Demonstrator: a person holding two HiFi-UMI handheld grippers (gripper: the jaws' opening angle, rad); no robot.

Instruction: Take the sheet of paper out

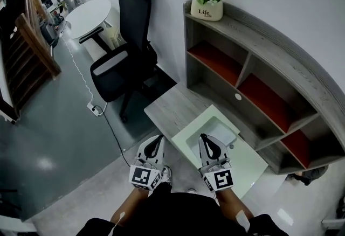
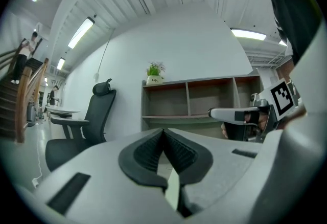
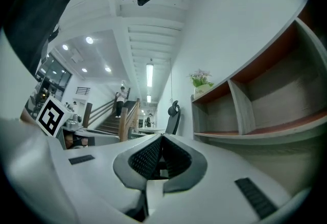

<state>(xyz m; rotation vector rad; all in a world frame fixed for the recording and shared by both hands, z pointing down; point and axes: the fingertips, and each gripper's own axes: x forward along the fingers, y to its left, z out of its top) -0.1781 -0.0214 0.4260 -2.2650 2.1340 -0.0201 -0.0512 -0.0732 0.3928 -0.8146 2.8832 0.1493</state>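
A pale green folder (image 1: 249,167) lies on the low grey table (image 1: 172,106) in the head view. A white sheet of paper (image 1: 220,131) rests in its upper part. My right gripper (image 1: 204,138) hovers over the folder's near left part, just short of the paper, with its jaws closed together and nothing between them (image 3: 162,137). My left gripper (image 1: 158,138) is beside the table's near left edge, over the floor, also shut and empty (image 2: 163,132). Both point level towards the shelf unit. In the left gripper view the right gripper (image 2: 240,114) shows at the right.
A grey shelf unit (image 1: 259,70) with red-lined compartments stands behind the table, a flower pot (image 1: 207,7) on top. A black office chair (image 1: 126,51) stands left of it. A cable and power strip (image 1: 95,108) lie on the floor. A round white table (image 1: 89,14) and stairs are further left.
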